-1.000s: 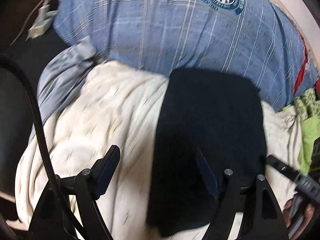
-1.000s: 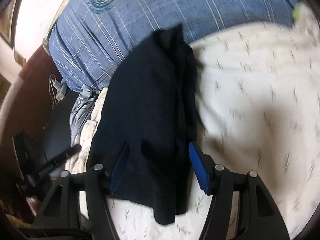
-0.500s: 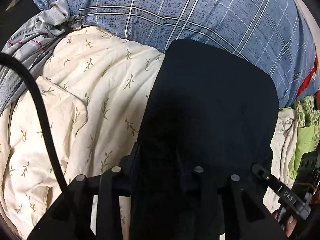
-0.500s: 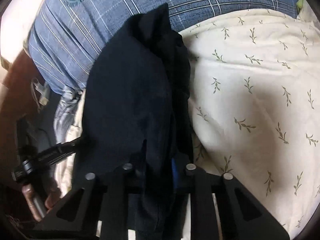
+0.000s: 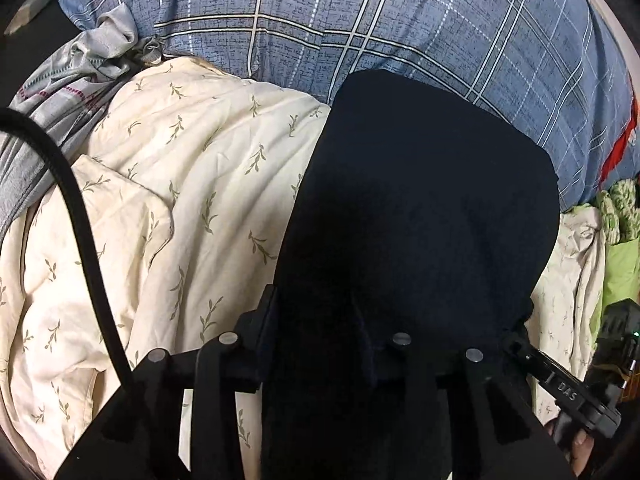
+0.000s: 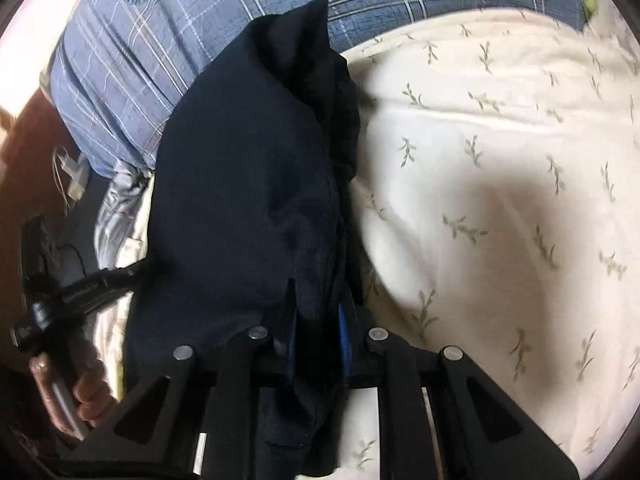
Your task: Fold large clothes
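Both grippers have dropped onto the near edge of the dark garment and closed on it since the earlier frames, where their jaws stood wide above the cloth.

From the left wrist view, the left gripper [image 5: 320,344] has its jaws drawn in around a thick bunch of the dark garment [image 5: 420,208]; they are easing slightly apart, yet cloth fills the gap and is pinched. The garment runs from 6 o'clock up toward 12, lying flat over the cream leaf-print quilt [image 5: 180,200] with its far end on the blue plaid pillow [image 5: 360,20]. A grey cloth [image 5: 80,68] is bunched at 10 o'clock, and the other tool shows at 4 o'clock.

From the right wrist view, the right gripper [image 6: 316,324] is pressed nearly together on the garment's [image 6: 248,184] layered right edge. The stacked layers suggest the piece is already folded lengthwise into a narrow strip. A hand [image 6: 80,396] holding the left tool appears at 8 o'clock.

Judging by this, the near end is secured; carrying it over to the far end and smoothing the fold seem to remain.
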{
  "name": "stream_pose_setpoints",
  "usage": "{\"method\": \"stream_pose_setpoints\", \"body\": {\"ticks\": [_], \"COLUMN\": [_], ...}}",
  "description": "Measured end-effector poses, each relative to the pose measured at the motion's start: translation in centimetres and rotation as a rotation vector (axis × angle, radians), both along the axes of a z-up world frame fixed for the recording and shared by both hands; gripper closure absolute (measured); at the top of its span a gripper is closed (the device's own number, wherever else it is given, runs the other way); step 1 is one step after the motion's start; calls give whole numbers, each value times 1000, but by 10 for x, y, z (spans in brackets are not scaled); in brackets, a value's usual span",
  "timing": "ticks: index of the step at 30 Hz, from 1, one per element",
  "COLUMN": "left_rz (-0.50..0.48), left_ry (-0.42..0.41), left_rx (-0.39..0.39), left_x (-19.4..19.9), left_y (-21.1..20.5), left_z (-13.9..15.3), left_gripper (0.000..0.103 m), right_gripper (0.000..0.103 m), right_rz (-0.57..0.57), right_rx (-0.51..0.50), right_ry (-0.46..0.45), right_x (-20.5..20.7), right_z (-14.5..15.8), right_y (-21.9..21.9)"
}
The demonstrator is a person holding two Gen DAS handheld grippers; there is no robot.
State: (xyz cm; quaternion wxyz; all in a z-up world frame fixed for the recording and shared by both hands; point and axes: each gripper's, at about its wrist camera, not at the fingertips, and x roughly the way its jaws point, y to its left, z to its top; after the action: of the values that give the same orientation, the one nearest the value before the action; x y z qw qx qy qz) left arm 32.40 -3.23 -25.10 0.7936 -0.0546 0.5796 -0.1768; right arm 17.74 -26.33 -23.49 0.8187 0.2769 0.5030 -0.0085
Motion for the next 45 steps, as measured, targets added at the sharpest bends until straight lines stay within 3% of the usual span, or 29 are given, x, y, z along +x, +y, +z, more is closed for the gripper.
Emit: {"method": "stream_pose_setpoints", "body": {"ticks": [2, 5, 6, 7, 8, 11, 13, 18, 20, 23, 24, 25, 28, 30, 36, 39, 41, 42, 43, 45], "left_rz": [7, -2, 9, 13, 7, -26, -36, 9, 22, 39, 49, 56, 57, 53, 6, 12, 4, 10, 23, 23], "left_ry": [5, 4, -3, -17, -29, -82, -70, -20, -1, 36, 68, 92, 86, 80, 19, -13, -42, -46, -64, -98], "left_rx": [-5, -21, -42, -63, -73, -104, -148, -210, -204, -257, -305, -338, -284, -289, -175, -130, -83, -71, -59, -26], "left_x": [0, 6, 9, 14, 18, 44, 69, 115, 130, 145, 147, 148, 150, 146, 138, 130, 118, 113, 102, 79], "left_y": [-1, -2, 0, 1, 0, -11, -20, -26, -26, -22, -18, -15, -16, -18, -41, -35, -30, -28, -22, -18], "left_z": [3, 13, 19, 27, 32, 49, 51, 33, 19, 3, -3, -6, -8, -8, -13, 0, 12, 16, 21, 30], "left_gripper": [68, 56, 51, 42, 38, 31, 24, 24, 28, 48, 61, 75, 94, 95, 94, 82, 61, 44, 38, 37], "right_gripper": [87, 77, 63, 43, 36, 34, 34, 34, 33, 32, 39, 56, 75, 79, 79, 76, 65, 52, 38, 36], "right_rz": [7, 35, 38, 36, 32, 40, 32, -10, -2, -13, -31, -45, -77, -92, -106, -105, -100, -101, -113, -107], "right_rx": [-5, 12, 23, 35, 45, 86, 113, 176, 218, 151, 103, 100, 177, 187, 163, 194, 224, 243, 252, 259], "right_ry": [-6, -38, -57, -77, -103, -130, -145, -138, -130, -90, -65, -54, -27, -36, 30, 13, -16, -38, -60, -116], "right_x": [3, 1, -1, -2, -1, 27, 51, 116, 138, 152, 155, 155, 152, 147, 165, 157, 139, 126, 113, 79], "right_z": [3, 20, 27, 35, 43, 56, 58, 49, 42, 33, 28, 21, 3, 3, -22, -13, -1, 7, 15, 29], "right_y": [3, 5, 3, 1, -2, -11, -20, -45, -49, -45, -45, -49, -61, -64, -57, -58, -60, -58, -56, -45]}}
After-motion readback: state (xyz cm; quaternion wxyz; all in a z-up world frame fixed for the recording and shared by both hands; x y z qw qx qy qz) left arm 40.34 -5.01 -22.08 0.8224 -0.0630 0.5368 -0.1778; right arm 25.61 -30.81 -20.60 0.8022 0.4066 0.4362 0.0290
